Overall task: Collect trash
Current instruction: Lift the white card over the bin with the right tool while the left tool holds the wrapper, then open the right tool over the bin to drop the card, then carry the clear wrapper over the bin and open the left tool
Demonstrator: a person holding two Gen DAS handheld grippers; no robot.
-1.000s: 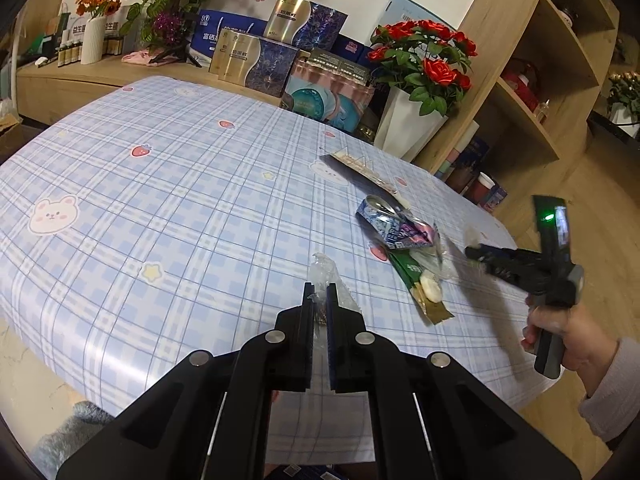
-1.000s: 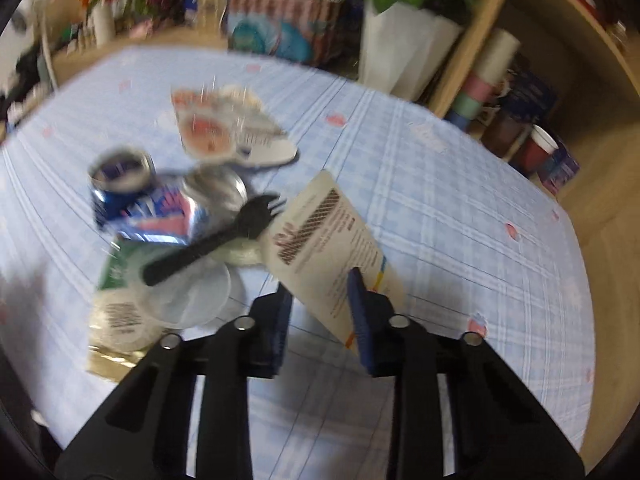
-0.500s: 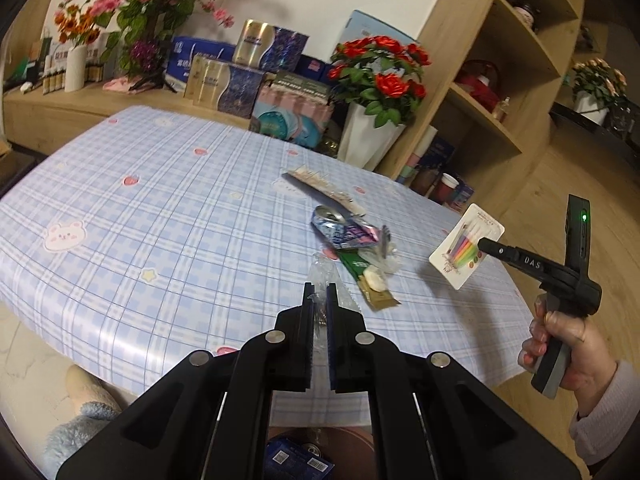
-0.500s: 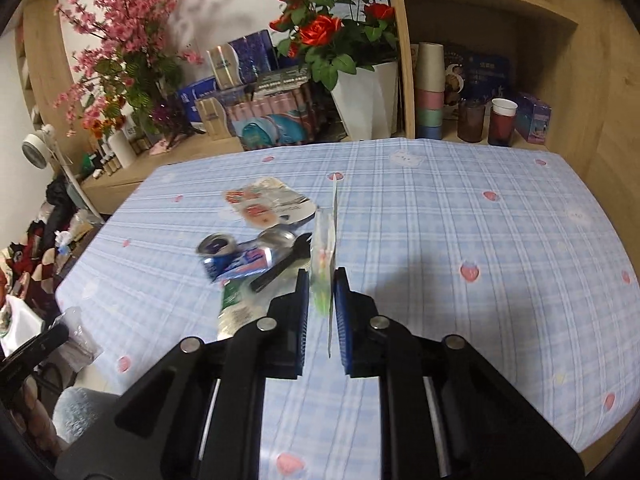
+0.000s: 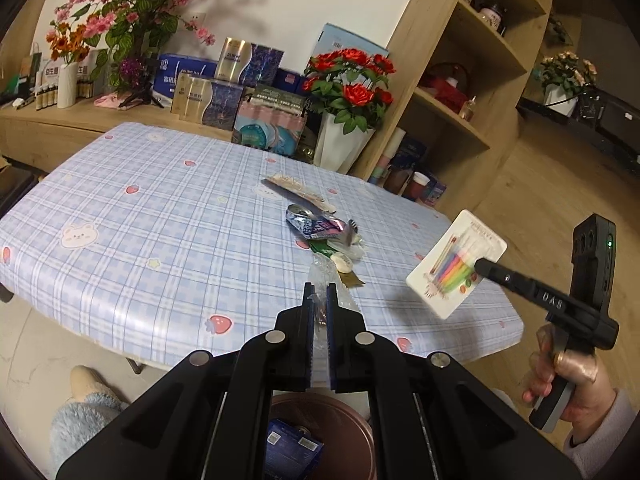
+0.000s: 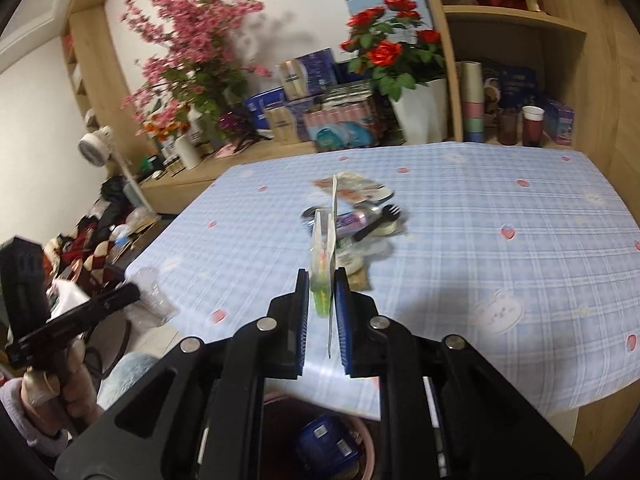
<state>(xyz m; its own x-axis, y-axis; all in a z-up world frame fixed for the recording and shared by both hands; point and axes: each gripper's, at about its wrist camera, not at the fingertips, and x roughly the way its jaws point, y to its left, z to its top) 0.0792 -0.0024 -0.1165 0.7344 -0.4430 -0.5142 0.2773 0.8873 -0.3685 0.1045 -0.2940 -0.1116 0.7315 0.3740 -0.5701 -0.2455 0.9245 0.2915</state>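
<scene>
My left gripper (image 5: 319, 300) is shut on a crumpled clear plastic wrapper (image 5: 322, 274), held off the near edge of the checked table (image 5: 160, 220). To its right, my right gripper (image 5: 478, 266) is shut on a white card with coloured sticks (image 5: 456, 264). In the right wrist view that card (image 6: 330, 216) stands edge-on between the pads of the right gripper (image 6: 322, 280). A pile of trash stays on the table: a crushed can (image 5: 308, 222), a green packet, a black fork (image 6: 376, 224). Below both grippers stands a brownish bin (image 5: 352, 412) with a blue box (image 5: 292, 448) inside.
A white vase of red roses (image 5: 344, 148), boxes and a wooden shelf unit (image 5: 460, 120) line the far side of the table. A person's fuzzy blue slipper (image 5: 80, 412) is on the floor left of the bin. Clothes lie piled on the floor (image 6: 100, 236).
Both grippers drew back from the table and rose, ending above the bin. The right one closed on the card and carried it off the table. The left kept its wrapper.
</scene>
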